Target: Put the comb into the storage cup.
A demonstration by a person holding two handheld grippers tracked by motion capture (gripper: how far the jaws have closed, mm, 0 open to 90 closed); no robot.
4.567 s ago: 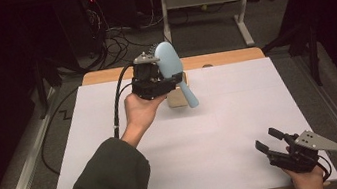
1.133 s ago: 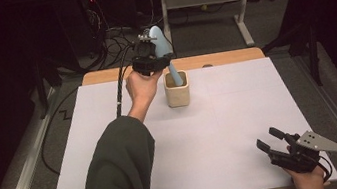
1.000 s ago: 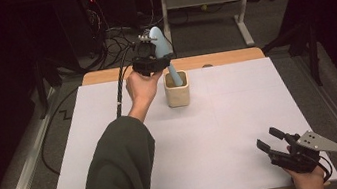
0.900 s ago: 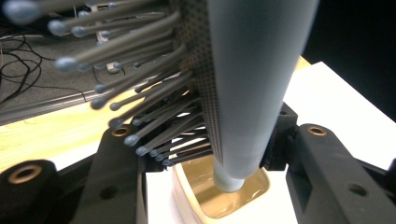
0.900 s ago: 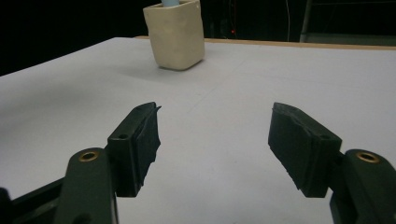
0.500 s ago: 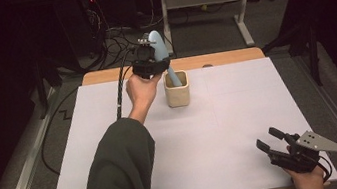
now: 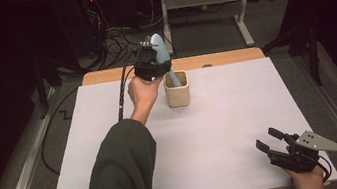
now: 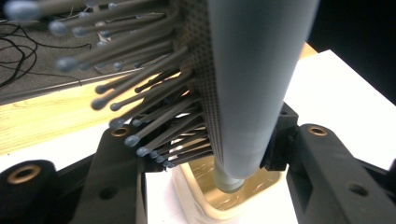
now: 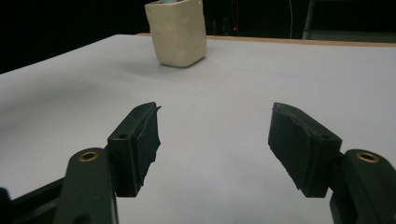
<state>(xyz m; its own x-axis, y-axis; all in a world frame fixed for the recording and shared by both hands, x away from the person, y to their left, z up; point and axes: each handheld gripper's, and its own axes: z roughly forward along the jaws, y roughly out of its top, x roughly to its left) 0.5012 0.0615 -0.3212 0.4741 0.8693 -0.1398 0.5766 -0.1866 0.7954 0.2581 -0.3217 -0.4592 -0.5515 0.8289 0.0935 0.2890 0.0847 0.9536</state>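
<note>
One hairbrush [image 7: 161, 55] is clamped in our left tool [image 7: 152, 66], its handle tip inside the cup [image 7: 177, 89]; light, stiff, smooth plastic; we grip near the bristles; our right tool [image 7: 270, 141] stands open.

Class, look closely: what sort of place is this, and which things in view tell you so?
Probably a lab or workshop set up for recording: a white-covered table, loose cables on the floor, and handheld tongs, the left tongs gripping a hairbrush.

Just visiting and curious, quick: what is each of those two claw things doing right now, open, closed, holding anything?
Left gripper: closed on the light blue hairbrush, handle end in the cream cup.
Right gripper: open, holding nothing, near the table's front edge.
</note>
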